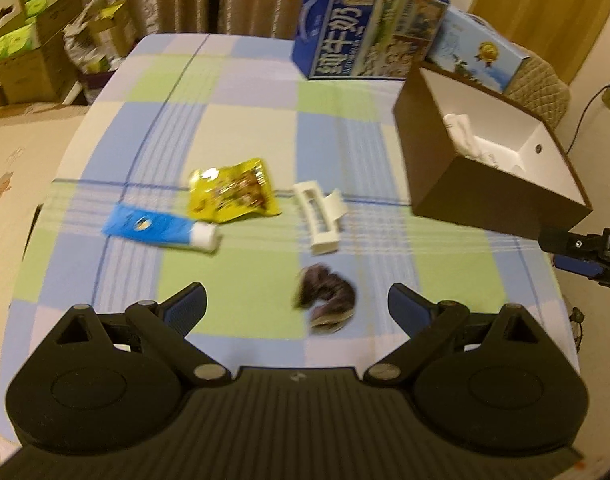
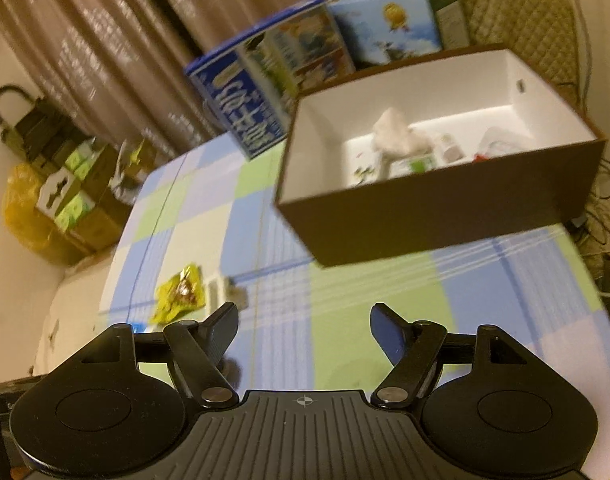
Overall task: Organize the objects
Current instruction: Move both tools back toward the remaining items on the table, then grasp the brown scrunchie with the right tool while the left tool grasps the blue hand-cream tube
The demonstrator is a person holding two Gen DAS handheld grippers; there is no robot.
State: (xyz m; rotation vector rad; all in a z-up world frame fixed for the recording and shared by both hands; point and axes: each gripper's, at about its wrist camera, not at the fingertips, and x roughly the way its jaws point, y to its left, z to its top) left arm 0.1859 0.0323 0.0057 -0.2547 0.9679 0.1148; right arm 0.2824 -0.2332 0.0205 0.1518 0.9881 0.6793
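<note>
Centrally on the desk (image 1: 249, 80), which is covered by a checked cloth, four loose items are seen from the left wrist view: a blue tube with a white cap (image 1: 161, 230), a yellow snack packet (image 1: 233, 192), a white hair claw clip (image 1: 319, 216) and a dark scrunchie (image 1: 325, 304). The brown box with a white interior (image 2: 425, 220) is placed at the right side of the desk, and several small items are already held in it; they are too blurred to be named. A blue milk carton box (image 1: 365, 24) and a second, paler printed box (image 1: 481, 54) are stood behind it.

The left tongs (image 1: 297, 308) are spread wide and nothing is held; the scrunchie is framed between the fingers, nearer the right one, and is not touched. The right tongs (image 2: 305, 330) are likewise spread wide and empty, and are directed towards the brown box.

The step in hand is judged to be the pickup of the scrunchie by the left tongs. A good grasp is favoured if the tongs are centred over the soft ring, lowered until the pads bracket its bulk, and closed only then. Because the fabric is compliant, a firm closure is advised, so that it is not dropped on the way to the box. The nearby hair claw clip should be left undisturbed.
</note>
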